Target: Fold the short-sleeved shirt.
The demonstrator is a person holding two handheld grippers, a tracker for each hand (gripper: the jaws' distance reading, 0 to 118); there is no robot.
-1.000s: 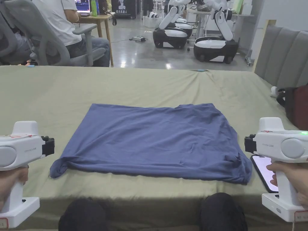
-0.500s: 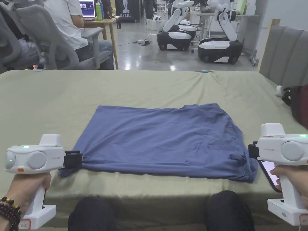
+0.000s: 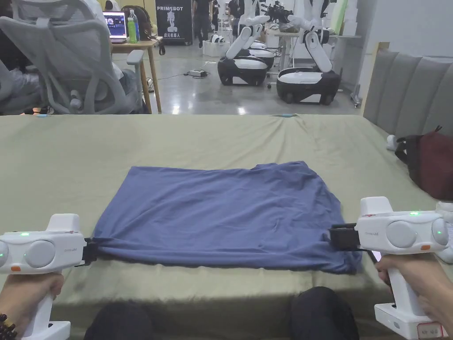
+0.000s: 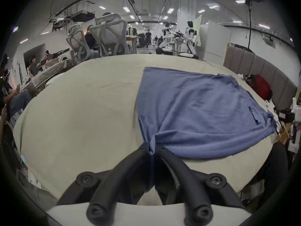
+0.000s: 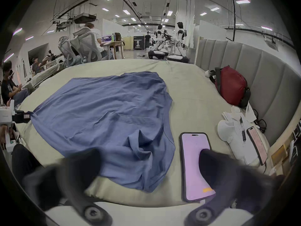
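Observation:
A blue short-sleeved shirt (image 3: 221,212) lies flat on the olive bed sheet (image 3: 66,168), folded into a wide rectangle. My left gripper (image 3: 90,251) is at the shirt's near-left corner. In the left gripper view the jaws of the left gripper (image 4: 152,148) are shut on that bunched corner of the shirt (image 4: 195,112). My right gripper (image 3: 343,237) is at the near-right corner. In the right gripper view the right gripper (image 5: 149,154) stands wide open, with the rumpled corner of the shirt (image 5: 105,115) between and below its jaws. The left gripper (image 5: 21,116) also shows there at far left.
A phone (image 5: 195,166) with a lit screen lies just right of the shirt's near corner. Further right are papers with a pen (image 5: 234,131) and a second phone (image 5: 257,143). A red bag (image 3: 431,164) leans on the grey headboard (image 3: 411,93). My knees (image 3: 325,310) meet the bed's near edge.
The left gripper moved in to the shirt's near-left corner and shut on it, pulling it slightly taut. The right gripper moved left to the near-right corner. The head camera shifted.

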